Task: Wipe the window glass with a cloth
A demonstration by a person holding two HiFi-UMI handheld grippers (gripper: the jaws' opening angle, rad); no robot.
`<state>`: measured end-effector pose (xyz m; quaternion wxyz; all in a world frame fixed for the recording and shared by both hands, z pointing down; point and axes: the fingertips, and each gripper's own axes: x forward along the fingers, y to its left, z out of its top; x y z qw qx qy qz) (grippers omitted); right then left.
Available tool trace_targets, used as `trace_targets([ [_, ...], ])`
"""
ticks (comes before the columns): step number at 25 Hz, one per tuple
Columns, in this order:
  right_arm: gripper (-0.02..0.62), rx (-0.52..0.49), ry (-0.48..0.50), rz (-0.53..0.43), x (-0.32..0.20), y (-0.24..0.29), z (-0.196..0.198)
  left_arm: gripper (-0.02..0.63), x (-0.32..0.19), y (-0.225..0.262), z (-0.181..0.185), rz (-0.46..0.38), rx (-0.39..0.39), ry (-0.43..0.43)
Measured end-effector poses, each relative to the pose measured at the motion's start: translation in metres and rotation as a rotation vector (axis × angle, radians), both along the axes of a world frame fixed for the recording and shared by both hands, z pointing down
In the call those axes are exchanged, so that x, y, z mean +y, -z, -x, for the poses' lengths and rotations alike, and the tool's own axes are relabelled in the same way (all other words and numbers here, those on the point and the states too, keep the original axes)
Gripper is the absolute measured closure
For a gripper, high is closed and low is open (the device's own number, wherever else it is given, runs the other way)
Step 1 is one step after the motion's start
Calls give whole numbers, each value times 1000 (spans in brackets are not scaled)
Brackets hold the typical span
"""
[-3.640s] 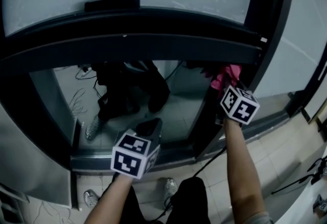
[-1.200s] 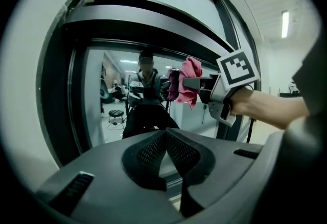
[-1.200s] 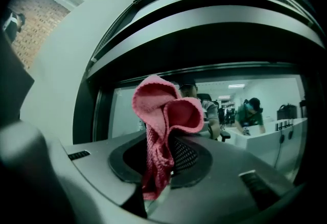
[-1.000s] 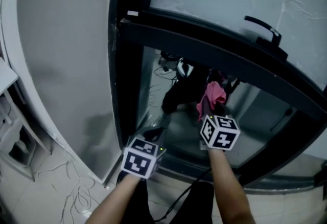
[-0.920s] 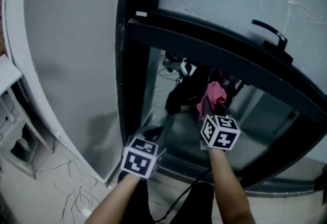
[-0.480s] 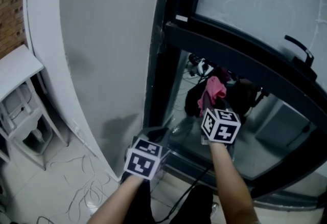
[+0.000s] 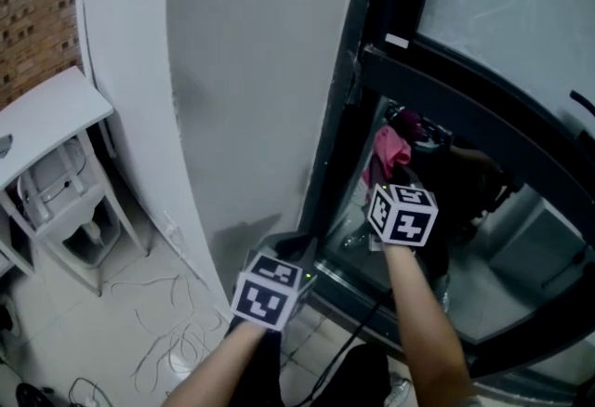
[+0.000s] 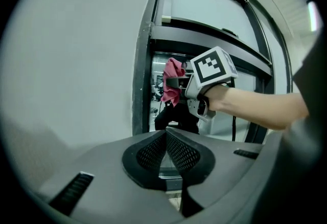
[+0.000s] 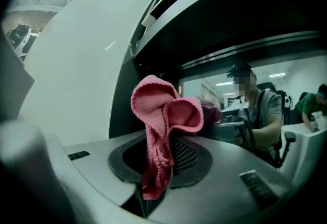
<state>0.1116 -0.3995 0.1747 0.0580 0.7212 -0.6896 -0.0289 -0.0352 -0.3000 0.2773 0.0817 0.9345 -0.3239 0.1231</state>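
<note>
Low beside the dark window frame (image 7: 346, 117), the left gripper (image 8: 166, 138) idles, jaws pressed together on nothing. Just right of the frame, the right gripper (image 9: 158, 154), nearer the glass (image 7: 522, 252), pinches the pink cloth (image 9: 164, 108), which bunches forward toward the pane.

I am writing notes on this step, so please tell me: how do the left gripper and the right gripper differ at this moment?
The right gripper is shut on a pink cloth; the left gripper is shut with nothing between its jaws. The right gripper is up at the window glass; the left gripper hangs lower, near the black frame. Both carry a marker cube.
</note>
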Motion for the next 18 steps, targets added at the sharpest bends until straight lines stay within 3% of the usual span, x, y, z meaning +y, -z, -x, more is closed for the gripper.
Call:
trace_targets([
  [8,532,-5,46,-9,-29,-4,25,600,-10,-11,18,22,-6,26],
  [18,534,-120,77,34,-31,-63,39,600,-10,-29,32,44,-39,37],
])
